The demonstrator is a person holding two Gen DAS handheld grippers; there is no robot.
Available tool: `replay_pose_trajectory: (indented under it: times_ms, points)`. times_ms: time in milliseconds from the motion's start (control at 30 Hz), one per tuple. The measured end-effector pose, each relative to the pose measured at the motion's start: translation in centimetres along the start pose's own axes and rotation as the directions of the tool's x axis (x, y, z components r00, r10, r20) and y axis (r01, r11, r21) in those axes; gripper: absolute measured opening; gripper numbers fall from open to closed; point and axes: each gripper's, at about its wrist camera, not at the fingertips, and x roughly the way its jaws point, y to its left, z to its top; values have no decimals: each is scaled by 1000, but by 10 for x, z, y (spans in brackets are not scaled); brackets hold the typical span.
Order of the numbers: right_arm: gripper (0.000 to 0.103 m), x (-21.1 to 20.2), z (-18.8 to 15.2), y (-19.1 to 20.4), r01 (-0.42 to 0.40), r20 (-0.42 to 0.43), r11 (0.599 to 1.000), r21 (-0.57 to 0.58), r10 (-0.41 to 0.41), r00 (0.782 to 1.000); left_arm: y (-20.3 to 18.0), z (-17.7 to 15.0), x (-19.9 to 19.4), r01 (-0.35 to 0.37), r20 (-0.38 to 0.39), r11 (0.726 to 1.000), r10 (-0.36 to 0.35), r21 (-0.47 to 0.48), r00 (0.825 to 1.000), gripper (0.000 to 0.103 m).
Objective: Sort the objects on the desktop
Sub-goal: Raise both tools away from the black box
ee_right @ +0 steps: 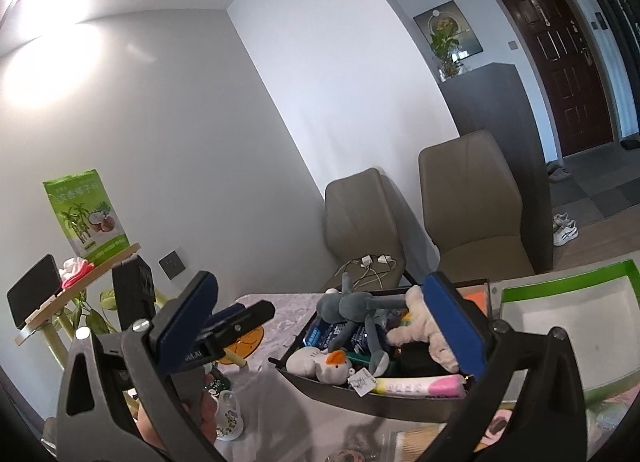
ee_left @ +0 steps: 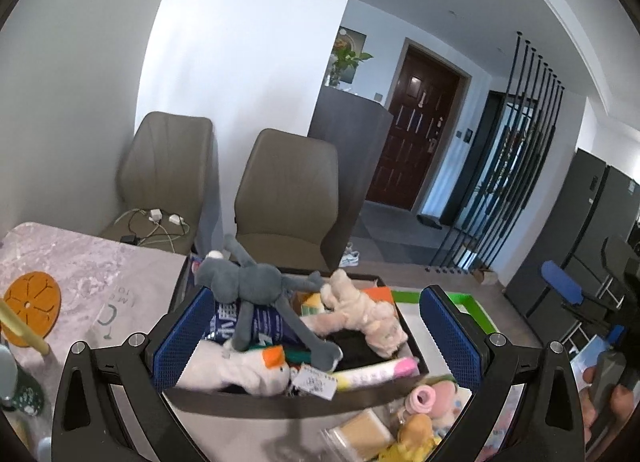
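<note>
Left gripper (ee_left: 316,338) jaws wide apart, empty. Right gripper (ee_right: 324,326) jaws spread, empty. Grey plush (ee_left: 256,286) sprawled atop full dark bin (ee_left: 280,402) on bench (ee_left: 100,266). Soft, light, floppy; best pinched at torso, not limbs.

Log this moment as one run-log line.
left gripper: open, empty | right gripper: open, empty | dark bin: full of plush toys | grey plush: on top
</note>
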Motion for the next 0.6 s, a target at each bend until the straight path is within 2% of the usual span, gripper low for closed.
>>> replay_pose_trajectory:
  times_ms: [433,600]
  points:
    - [103,-52,-18,27,26,32,999,-45,-24,999,1,-21,-59,-18,43,1000,19,-24,999,102]
    - [103,-84,-26,44,23,67,997,-78,-17,998,-6,-30,-83,-19,53,1000,20,-18,998,102]
